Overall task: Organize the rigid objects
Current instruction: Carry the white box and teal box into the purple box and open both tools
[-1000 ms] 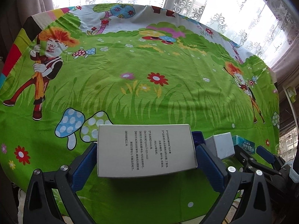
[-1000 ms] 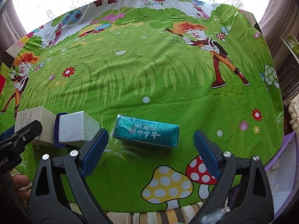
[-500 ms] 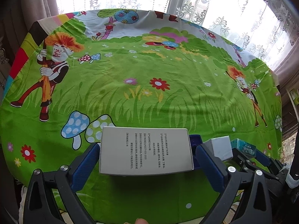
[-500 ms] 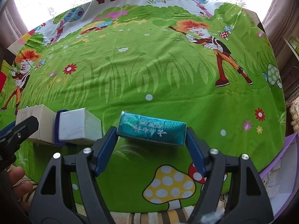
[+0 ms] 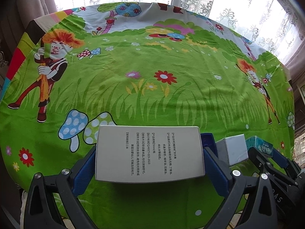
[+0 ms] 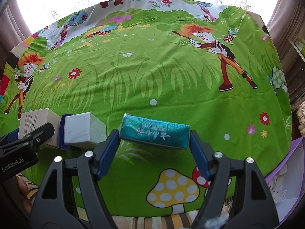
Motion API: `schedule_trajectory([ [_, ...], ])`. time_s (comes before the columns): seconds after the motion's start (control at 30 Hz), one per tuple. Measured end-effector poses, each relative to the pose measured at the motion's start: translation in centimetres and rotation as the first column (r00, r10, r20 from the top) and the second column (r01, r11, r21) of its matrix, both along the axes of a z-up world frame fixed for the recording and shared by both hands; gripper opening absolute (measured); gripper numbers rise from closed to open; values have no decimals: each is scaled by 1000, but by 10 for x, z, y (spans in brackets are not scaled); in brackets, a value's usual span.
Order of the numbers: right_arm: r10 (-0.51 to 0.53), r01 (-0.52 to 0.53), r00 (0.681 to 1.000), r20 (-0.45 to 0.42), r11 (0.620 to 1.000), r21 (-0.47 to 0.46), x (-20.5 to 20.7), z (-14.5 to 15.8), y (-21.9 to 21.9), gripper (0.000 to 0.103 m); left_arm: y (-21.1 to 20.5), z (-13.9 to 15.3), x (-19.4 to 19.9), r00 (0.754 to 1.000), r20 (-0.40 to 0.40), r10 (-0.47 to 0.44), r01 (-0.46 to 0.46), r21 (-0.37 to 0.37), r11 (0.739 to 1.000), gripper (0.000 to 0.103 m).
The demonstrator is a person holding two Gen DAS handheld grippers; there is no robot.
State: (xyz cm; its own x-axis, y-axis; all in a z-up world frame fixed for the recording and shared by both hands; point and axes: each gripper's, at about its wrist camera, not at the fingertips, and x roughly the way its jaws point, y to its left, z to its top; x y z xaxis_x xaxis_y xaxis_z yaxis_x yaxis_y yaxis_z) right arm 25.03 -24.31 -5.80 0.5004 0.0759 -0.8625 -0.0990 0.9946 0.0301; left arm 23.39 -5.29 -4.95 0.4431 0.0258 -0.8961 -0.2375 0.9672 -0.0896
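My left gripper [image 5: 149, 150] is shut on a grey carton with printed text [image 5: 149, 156], held by its two short ends just above the cloth. In the right wrist view, my right gripper [image 6: 154, 135] is shut on a teal pack [image 6: 154, 132], its blue pads pressing on both ends. A small white box [image 6: 83, 130] lies on the cloth between the two grippers, close against the grey carton [image 6: 36, 120]. The left wrist view shows the white box [image 5: 235, 149] and the teal pack [image 5: 261, 146] at the lower right.
A green cartoon tablecloth [image 6: 152, 66] covers the round table, with lace curtains behind it. A purple open box [image 6: 286, 171] holding papers sits past the table's right edge. A person's hand [image 6: 22, 189] shows at the lower left.
My right gripper's jaws closed from wide apart onto the ends of the teal pack. The left gripper kept its hold on the grey carton and barely moved.
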Motion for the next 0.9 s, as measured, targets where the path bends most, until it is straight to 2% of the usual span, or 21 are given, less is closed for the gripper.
schedule_trajectory([
  [0.13, 0, 0, 1000, 24, 1000, 3, -3, 6, -1, 76, 2, 4, -4, 1000, 15, 9, -9, -1, 1000, 101],
  [0.27, 0, 0, 999, 45, 1000, -1, -9, 13, -2, 76, 3, 17, -14, 998, 65, 13, -13, 5, 1000, 101],
  [0.57, -6, 5, 997, 78, 1000, 11, -31, 29, -8, 76, -8, 42, -34, 986, 162, -33, 42, -48, 998, 101],
  [0.73, -13, 11, 995, 100, 1000, 21, -46, 41, -17, 76, -19, 51, -44, 979, 186, -80, 101, -104, 989, 100],
  [0.9, -23, 19, 992, 126, 999, 33, -65, 53, -29, 76, -43, 63, -58, 964, 210, -165, 192, -116, 975, 100],
])
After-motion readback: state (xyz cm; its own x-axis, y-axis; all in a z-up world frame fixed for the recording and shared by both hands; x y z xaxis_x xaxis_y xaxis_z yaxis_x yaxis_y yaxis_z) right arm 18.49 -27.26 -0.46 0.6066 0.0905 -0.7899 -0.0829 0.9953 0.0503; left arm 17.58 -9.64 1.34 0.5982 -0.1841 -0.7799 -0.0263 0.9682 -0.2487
